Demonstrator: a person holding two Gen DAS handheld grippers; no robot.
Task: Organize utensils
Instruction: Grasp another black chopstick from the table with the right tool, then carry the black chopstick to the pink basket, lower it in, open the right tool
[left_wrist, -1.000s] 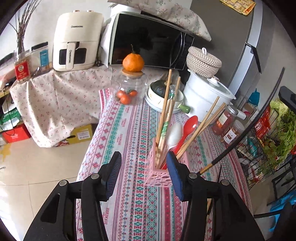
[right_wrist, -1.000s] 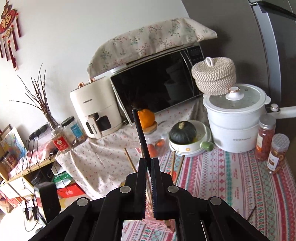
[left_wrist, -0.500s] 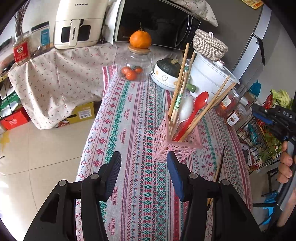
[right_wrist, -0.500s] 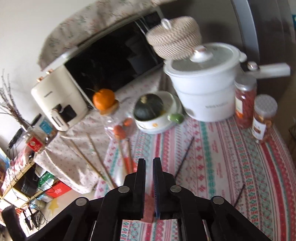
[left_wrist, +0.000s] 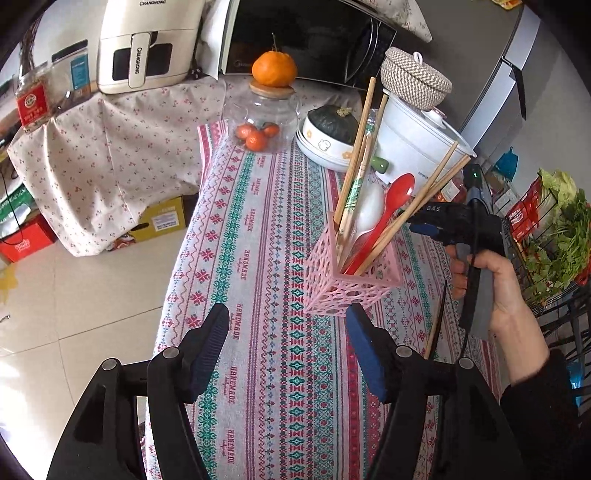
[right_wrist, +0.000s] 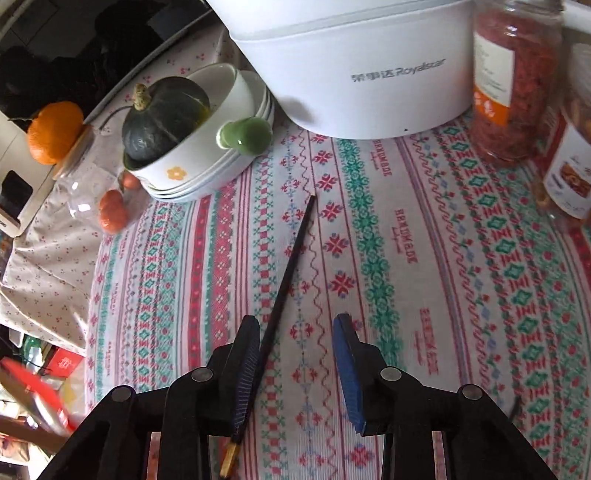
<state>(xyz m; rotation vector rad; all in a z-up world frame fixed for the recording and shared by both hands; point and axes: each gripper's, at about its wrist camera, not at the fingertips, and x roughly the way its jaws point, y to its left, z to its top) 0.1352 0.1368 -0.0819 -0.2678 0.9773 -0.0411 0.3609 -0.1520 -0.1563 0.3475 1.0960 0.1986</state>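
Observation:
A pink lattice holder (left_wrist: 351, 273) stands on the patterned tablecloth (left_wrist: 258, 258) with wooden chopsticks (left_wrist: 356, 155), a red spoon (left_wrist: 397, 195) and a white spoon inside. My left gripper (left_wrist: 286, 321) hovers just short of it, jaws opening and nothing between them. A hand holds my right gripper (left_wrist: 421, 227) low over the cloth to the holder's right. In the right wrist view a black chopstick (right_wrist: 291, 258) lies flat on the cloth and runs between the jaws of my right gripper (right_wrist: 297, 323), close to the left pad. Those jaws are opening and do not press it.
A white cooker (right_wrist: 351, 66), two spice jars (right_wrist: 513, 81), stacked bowls with a dark squash (right_wrist: 166, 114) and a glass jar (left_wrist: 264, 122) topped by an orange crowd the far end. Another dark chopstick tip (right_wrist: 515, 406) lies at lower right. A wire rack of greens (left_wrist: 561, 236) stands right of the table.
My right gripper has let go of the black chopstick it held upright, dropped close to the cloth and parted its jaws over another chopstick. My left jaws have spread wider.

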